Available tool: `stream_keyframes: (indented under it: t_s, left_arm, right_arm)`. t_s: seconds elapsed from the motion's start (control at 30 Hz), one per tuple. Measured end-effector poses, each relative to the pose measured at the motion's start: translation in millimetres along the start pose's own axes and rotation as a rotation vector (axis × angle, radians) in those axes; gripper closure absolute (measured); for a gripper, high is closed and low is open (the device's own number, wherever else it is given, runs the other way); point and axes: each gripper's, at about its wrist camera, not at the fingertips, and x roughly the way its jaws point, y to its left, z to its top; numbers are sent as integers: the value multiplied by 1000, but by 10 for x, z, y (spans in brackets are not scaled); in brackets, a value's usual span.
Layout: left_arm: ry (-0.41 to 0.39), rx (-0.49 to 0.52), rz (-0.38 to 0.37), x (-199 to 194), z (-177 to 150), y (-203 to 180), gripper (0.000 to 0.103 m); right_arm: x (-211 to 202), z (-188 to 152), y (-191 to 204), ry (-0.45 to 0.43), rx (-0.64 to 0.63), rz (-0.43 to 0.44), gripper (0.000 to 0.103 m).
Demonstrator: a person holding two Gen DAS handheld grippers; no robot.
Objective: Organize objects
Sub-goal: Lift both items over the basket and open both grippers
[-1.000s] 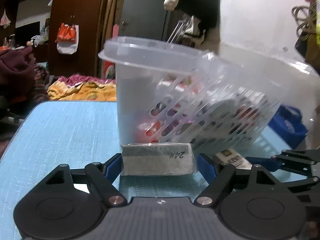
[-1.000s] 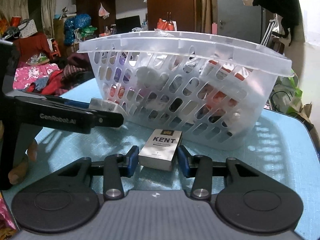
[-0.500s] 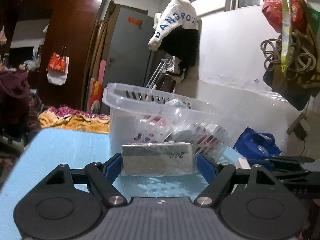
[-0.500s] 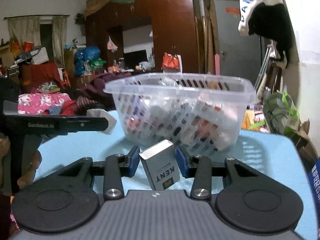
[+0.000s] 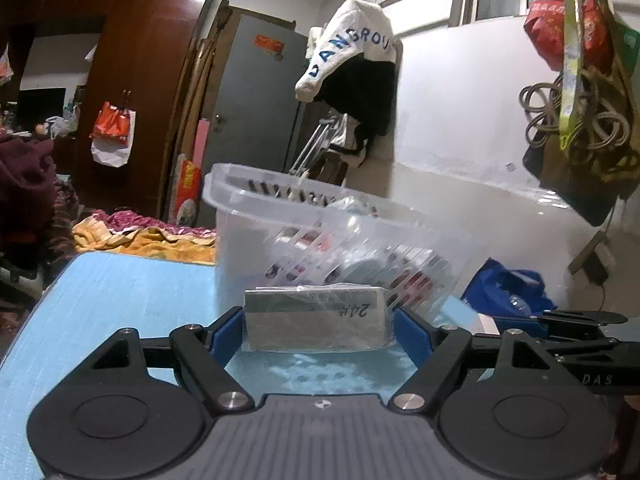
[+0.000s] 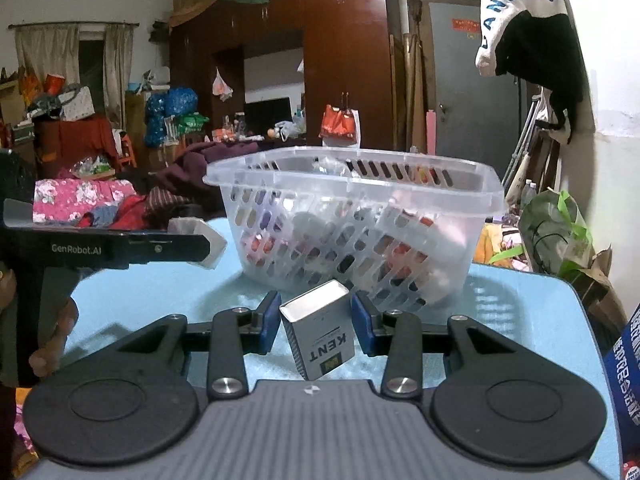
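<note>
My left gripper (image 5: pixel 318 326) is shut on a grey packet in clear wrap marked "24#" (image 5: pixel 316 318), held above the blue table (image 5: pixel 112 292). My right gripper (image 6: pixel 316 322) is shut on a silver KENT box (image 6: pixel 320 334), tilted with its top toward the basket. A clear slotted plastic basket (image 6: pixel 360 220) holding several small items stands on the table ahead of both grippers; it also shows in the left wrist view (image 5: pixel 320 236). The left gripper shows from the side in the right wrist view (image 6: pixel 120 246).
The right gripper's arm (image 5: pixel 560 328) reaches in at the right of the left wrist view. A blue bag (image 5: pixel 508 288) lies past the table's right edge. Clothes (image 6: pixel 80 200) and a green bag (image 6: pixel 556 232) lie beyond the table. A blue package (image 6: pixel 624 380) is at the right edge.
Both grippers have lifted and pulled back from the basket, which now looks smaller and lower. The KENT box has tipped from lying flat to tilted in the right gripper.
</note>
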Motion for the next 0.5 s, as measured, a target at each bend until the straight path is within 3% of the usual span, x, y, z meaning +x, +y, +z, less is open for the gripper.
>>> stream_keyframes:
  t_s: [0.1, 0.23, 0.3, 0.43, 0.5]
  left_arm:
    - [-30, 3, -34, -67, 209, -77, 20]
    - [-71, 0, -78, 5, 738, -203, 20]
    - [-80, 9, -35, 167, 982, -248, 20]
    - [-39, -2, 38, 609, 1206, -156, 17]
    - [0, 9, 92, 824, 1184, -77, 8]
  right_arm:
    - [-128, 192, 9, -56, -4, 6, 61]
    - [-253, 683, 4, -163, -12, -16, 61]
    - [-156, 934, -45, -196, -26, -66, 61]
    - [334, 1231, -285, -143, 17, -97, 59]
    - [581, 1238, -342, -110, 13, -123, 41]
